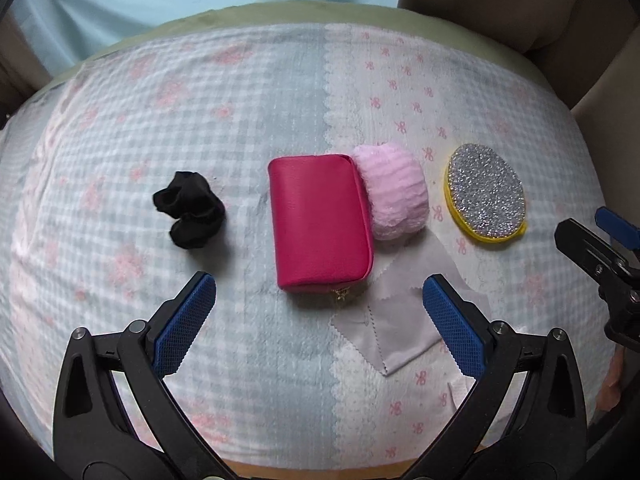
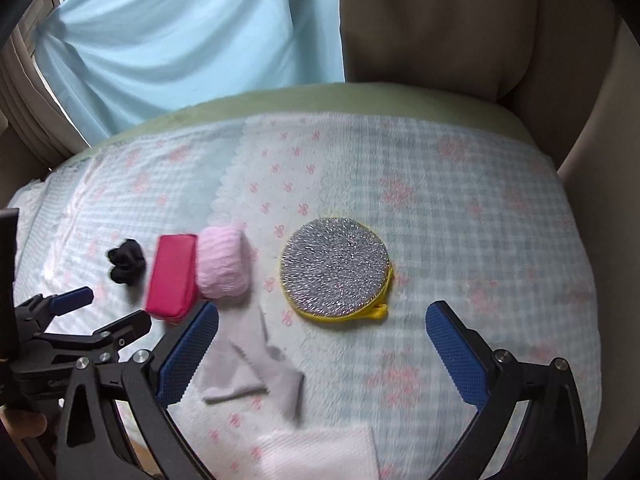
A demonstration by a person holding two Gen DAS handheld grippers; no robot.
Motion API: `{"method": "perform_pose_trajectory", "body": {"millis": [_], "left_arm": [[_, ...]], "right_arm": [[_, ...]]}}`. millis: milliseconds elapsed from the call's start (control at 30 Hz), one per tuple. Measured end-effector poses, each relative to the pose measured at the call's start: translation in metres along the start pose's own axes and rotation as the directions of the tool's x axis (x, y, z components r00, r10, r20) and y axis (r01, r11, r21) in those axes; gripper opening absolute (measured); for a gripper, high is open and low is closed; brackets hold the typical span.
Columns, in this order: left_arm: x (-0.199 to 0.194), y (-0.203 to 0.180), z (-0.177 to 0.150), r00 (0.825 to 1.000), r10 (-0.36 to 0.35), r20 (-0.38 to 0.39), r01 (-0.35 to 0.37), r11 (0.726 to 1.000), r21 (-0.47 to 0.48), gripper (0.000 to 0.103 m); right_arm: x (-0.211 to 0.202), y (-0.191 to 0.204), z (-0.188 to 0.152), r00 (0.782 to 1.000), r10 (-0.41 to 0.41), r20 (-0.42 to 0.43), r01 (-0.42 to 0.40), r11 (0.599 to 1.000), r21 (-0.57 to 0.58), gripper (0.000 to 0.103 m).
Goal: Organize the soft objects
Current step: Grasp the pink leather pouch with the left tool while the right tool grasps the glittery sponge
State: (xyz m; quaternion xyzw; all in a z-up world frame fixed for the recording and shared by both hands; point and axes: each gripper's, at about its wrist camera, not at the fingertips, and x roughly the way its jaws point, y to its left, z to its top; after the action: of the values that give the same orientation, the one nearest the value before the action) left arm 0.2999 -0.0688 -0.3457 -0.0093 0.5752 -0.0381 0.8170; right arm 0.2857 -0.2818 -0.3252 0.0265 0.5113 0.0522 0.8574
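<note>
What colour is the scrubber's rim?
Yellow, around a glittery silver face on the scrubber; the right wrist view shows it best.

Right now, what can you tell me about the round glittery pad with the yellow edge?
The scrubbing pad is a flat disc with a sparkly silver mesh face and a yellow rim, with a small yellow tab at its near right edge. It lies flat on the checked blanket, apart from and to the right of the pink fluffy roll. Neither gripper touches it.
</note>
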Motion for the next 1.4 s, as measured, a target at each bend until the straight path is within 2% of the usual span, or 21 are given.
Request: {"method": "perform_pose_trajectory", "body": {"millis": [200, 433, 633, 767, 833, 933, 1033, 1100, 1200, 1300, 1400], "left_arm": [[0.047, -0.011, 0.006, 0.999, 0.035, -0.026, -0.033, 0.998, 0.046, 0.102], [0.081, -0.013, 0.014, 0.997, 0.056, -0.052, -0.052, 0.995, 0.08, 0.095], [0.099, -0.008, 0.015, 0.996, 0.064, -0.068, -0.056, 0.993, 0.108, 0.083], [0.104, -0.006, 0.018, 0.998, 0.016, -0.065, -0.007, 0.992, 0.128, 0.068], [0.105, -0.008, 0.02, 0.999, 0.01, -0.053, -0.003, 0.989, 0.148, 0.065], [0.105, -0.009, 0.022, 0.999, -0.003, -0.046, 0.01, 0.987, 0.163, 0.06], [0.103, -0.01, 0.023, 0.999, -0.011, -0.046, 0.019, 0.985, 0.169, 0.055], [0.1, -0.009, 0.025, 0.999, -0.009, -0.041, 0.016, 0.984, 0.176, 0.053], [0.096, -0.005, 0.031, 0.999, -0.019, -0.035, 0.024, 0.986, 0.164, 0.05], [0.093, -0.002, 0.035, 0.999, -0.031, -0.028, 0.035, 0.988, 0.148, 0.048], [0.087, 0.003, 0.037, 0.999, -0.038, -0.025, 0.041, 0.99, 0.138, 0.046]], "right_arm": [[0.056, -0.002, 0.007, 0.999, -0.013, -0.03, 0.011, 0.999, -0.05, 0.103], [0.097, 0.001, 0.013, 0.998, -0.031, -0.053, 0.026, 0.995, -0.093, 0.103], [0.12, 0.003, 0.006, 0.995, -0.064, -0.075, 0.054, 0.99, -0.128, 0.103], [0.125, 0.005, 0.003, 0.995, -0.081, -0.064, 0.071, 0.987, -0.146, 0.103], [0.126, 0.006, 0.003, 0.995, -0.087, -0.055, 0.078, 0.986, -0.149, 0.102], [0.124, 0.007, 0.0, 0.995, -0.092, -0.035, 0.086, 0.986, -0.142, 0.095], [0.122, 0.006, 0.0, 0.995, -0.099, -0.022, 0.095, 0.986, -0.138, 0.083], [0.118, 0.006, -0.002, 0.995, -0.098, -0.017, 0.095, 0.986, -0.136, 0.067], [0.115, 0.004, 0.001, 0.994, -0.104, -0.018, 0.101, 0.987, -0.128, 0.05], [0.112, 0.001, 0.004, 0.994, -0.111, -0.026, 0.107, 0.987, -0.123, 0.04], [0.107, 0.0, 0.005, 0.993, -0.113, -0.032, 0.109, 0.987, -0.116, 0.035]]}}
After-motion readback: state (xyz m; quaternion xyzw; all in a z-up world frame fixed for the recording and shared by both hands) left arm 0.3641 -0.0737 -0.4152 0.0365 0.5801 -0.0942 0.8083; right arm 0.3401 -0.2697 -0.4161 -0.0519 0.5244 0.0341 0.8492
